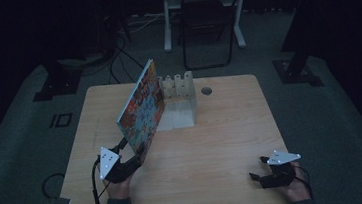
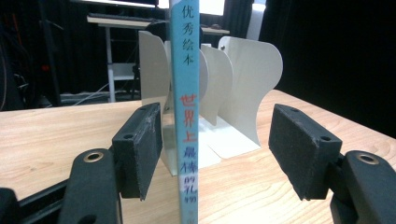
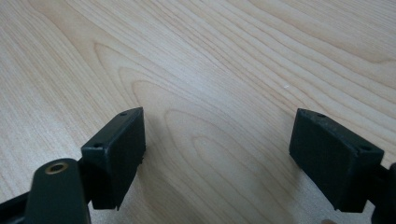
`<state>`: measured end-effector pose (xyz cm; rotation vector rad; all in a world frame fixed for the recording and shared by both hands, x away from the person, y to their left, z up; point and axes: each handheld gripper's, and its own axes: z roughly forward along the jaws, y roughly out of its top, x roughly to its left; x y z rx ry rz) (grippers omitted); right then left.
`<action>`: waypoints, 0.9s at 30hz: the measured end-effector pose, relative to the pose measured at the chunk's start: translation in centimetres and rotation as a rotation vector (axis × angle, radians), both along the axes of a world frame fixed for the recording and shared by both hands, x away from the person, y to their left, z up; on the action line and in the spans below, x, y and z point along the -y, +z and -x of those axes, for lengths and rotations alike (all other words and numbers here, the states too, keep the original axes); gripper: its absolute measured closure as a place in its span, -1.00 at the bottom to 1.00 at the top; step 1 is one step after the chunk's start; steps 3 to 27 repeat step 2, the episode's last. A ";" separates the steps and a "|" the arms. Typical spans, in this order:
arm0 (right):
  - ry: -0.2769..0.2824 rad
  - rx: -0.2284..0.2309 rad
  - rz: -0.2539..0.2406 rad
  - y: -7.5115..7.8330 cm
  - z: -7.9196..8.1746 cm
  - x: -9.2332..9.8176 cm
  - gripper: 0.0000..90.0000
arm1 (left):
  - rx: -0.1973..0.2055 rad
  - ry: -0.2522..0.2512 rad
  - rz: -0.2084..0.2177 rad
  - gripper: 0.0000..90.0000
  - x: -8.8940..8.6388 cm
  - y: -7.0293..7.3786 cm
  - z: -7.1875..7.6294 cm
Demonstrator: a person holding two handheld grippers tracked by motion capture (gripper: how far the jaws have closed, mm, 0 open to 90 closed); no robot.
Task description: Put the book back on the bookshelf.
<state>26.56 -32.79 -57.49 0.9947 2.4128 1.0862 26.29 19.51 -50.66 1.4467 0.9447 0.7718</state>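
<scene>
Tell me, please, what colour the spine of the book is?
The spine of the book is light blue with white, red and purple characters, clearest in the left gripper view.

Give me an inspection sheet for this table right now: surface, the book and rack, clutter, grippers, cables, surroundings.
Surface: light wooden table, bare grain, a round hole near the far edge.
Job's things: picture book standing tilted on its edge, blue spine toward the left gripper; white divider rack just behind it.
Clutter: nothing seen.
Grippers: left gripper has the spine between its jaws, a wide gap on one side; contact on the other side cannot be told. Right gripper is open above bare wood, near the table's front right corner.
Cables: a black cable trails from the left gripper; more lie on the floor beyond the table.
Surroundings: dark room, grey floor, a folding chair and stand legs behind.
</scene>
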 end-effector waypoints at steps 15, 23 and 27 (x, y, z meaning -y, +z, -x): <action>0.000 -0.001 0.000 0.0 0.0 0.0 -0.60 | -0.003 0.000 -0.005 -0.22 -0.1 0.0 0.3; 0.000 -0.001 0.000 0.0 0.0 0.0 -0.60 | -0.003 0.000 -0.005 -0.22 -0.1 0.0 0.3; 0.000 -0.001 0.000 0.0 0.0 0.0 -0.60 | -0.003 0.000 -0.005 -0.22 -0.1 0.0 0.3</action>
